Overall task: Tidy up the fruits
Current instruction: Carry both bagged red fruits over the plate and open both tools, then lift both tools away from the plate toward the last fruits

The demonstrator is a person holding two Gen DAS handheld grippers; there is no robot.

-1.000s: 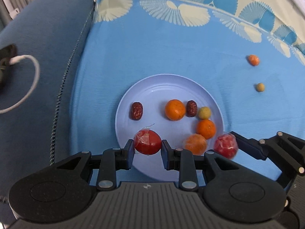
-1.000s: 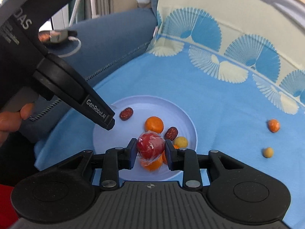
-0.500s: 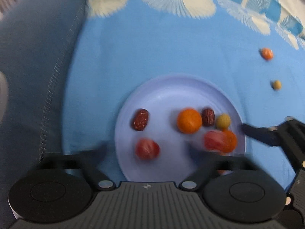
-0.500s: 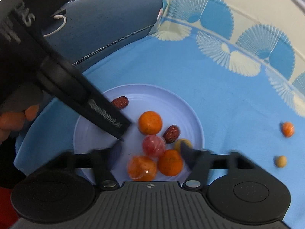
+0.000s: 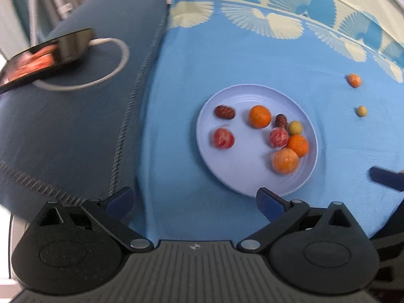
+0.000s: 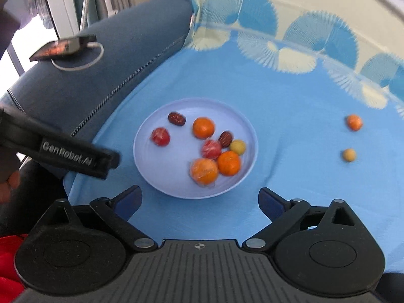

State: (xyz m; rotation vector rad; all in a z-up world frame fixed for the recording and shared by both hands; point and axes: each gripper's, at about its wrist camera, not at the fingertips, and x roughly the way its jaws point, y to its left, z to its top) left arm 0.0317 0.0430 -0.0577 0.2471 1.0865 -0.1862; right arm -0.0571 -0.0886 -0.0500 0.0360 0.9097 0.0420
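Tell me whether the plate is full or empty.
Partly filled. The plate holds eight fruits: three oranges, two wrapped red fruits, two dates, one yellow-green fruit, with bare plate between them. Two small fruits lie outside on the cloth.

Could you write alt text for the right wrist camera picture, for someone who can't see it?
A pale plate on a blue cloth holds eight small fruits, among them oranges, red dates and two wrapped red ones. The open, empty right gripper hangs over its near edge. Two more small fruits, orange and yellow, lie on the cloth to the right.

Both tools are showing black ribbed bodies; the left gripper (image 6: 101, 162) is bearing pale "GenRobot.AI" lettering, its fingers (image 5: 269, 202) wearing dark-blue pads.
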